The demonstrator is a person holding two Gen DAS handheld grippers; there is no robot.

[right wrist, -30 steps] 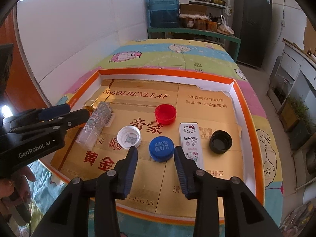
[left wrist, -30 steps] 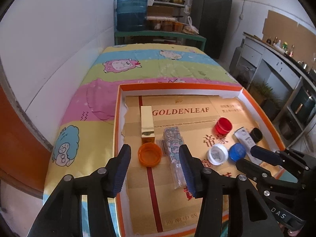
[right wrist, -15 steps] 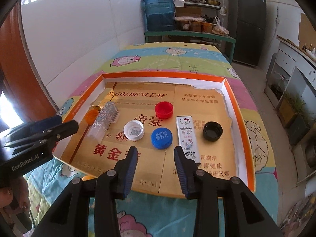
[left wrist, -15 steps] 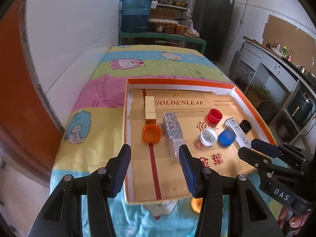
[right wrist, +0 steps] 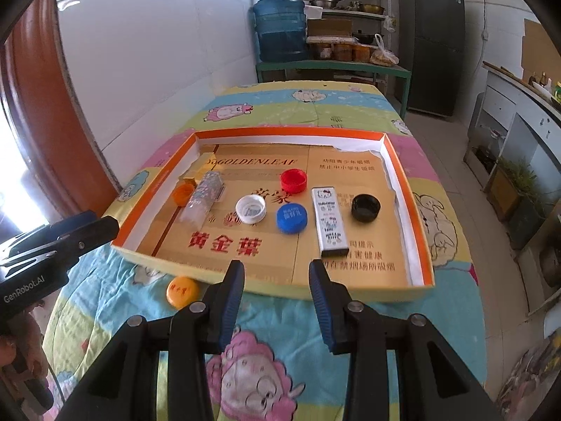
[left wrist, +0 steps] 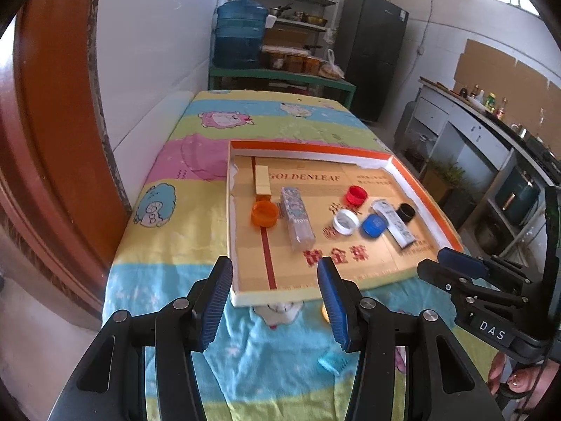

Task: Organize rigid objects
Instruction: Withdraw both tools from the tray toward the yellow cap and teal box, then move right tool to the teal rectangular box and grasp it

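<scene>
Both grippers are hanging over the near end of the quilt (right wrist: 315,105), short of the tray (right wrist: 417,231), and neither is holding anything: the left gripper (left wrist: 275,301) is gaping wider than the right gripper (right wrist: 275,301), whose jaws are standing narrowly parted. Caps are lying in the tray: orange cap (left wrist: 264,213), white cap (right wrist: 250,209), blue cap (right wrist: 291,217), red cap (right wrist: 293,180), black cap (right wrist: 365,207), beside a gold box (left wrist: 262,184) and a white tube (right wrist: 329,226). A yellow cap (right wrist: 182,291) is lying on the quilt outside the tray's near wall.

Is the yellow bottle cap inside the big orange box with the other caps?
No, the yellow cap lies on the blanket outside the tray, just beyond its near wall.
</scene>
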